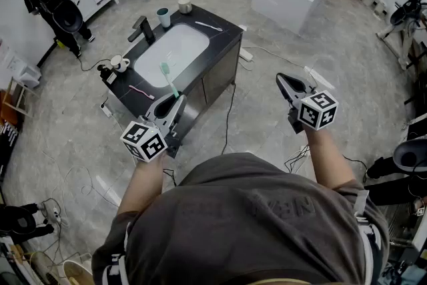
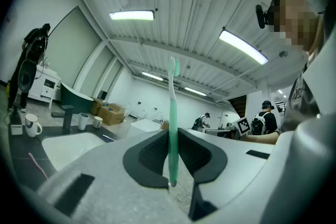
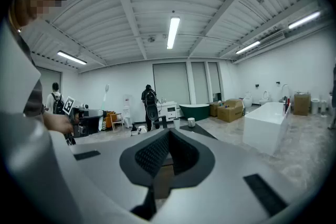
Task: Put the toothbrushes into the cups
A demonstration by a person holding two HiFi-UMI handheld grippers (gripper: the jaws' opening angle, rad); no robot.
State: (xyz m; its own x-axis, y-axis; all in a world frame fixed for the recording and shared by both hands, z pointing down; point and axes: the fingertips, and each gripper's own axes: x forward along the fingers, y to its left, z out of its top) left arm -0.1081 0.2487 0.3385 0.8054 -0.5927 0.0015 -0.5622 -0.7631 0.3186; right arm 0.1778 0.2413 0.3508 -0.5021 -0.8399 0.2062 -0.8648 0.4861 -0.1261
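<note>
Grips green toothbrush (image 2: 171, 113) upright by its lower handle in clenched left gripper (image 2: 172, 136), at sink's (image 1: 175, 50) 6 o'clock; holds right gripper (image 3: 167, 139) closed, empty, at 3 o'clock. Carry to cups (image 1: 163, 17) at sink's 12 o'clock, centre over one rim, open only once well inside.

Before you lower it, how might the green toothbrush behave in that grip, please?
Probably light and stiff: the toothbrush stands straight in the left gripper. Pinched near its end, it may pivot if bumped.
</note>
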